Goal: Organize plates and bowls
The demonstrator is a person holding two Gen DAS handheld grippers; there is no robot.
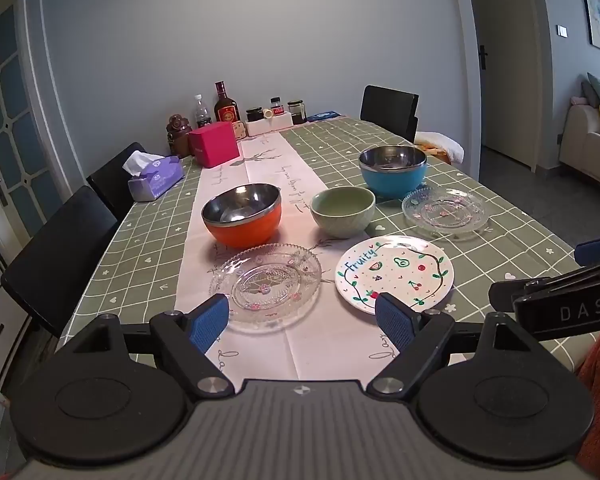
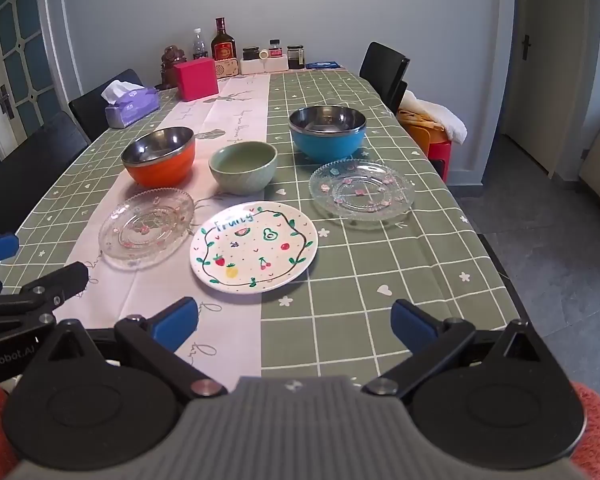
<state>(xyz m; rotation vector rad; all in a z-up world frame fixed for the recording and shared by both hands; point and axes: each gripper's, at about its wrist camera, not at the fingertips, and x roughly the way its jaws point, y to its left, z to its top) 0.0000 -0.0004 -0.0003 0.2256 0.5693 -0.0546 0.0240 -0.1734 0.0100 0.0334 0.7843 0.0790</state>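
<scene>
three bowls (image 2: 159, 155) and three plates (image 2: 254, 246) sit apart on the counter (image 2: 380, 280); left gripper (image 1: 304, 318) and right gripper (image 2: 294, 322) hover, jaws wide apart, holding nothing.

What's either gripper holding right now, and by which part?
Nothing. The left gripper and right gripper are both open and empty, above the near table edge, short of the plates and bowls.

left tongs (image 1: 304, 318) open, empty | glass plate (image 1: 265, 286), white plate (image 1: 394, 273) just ahead
</scene>
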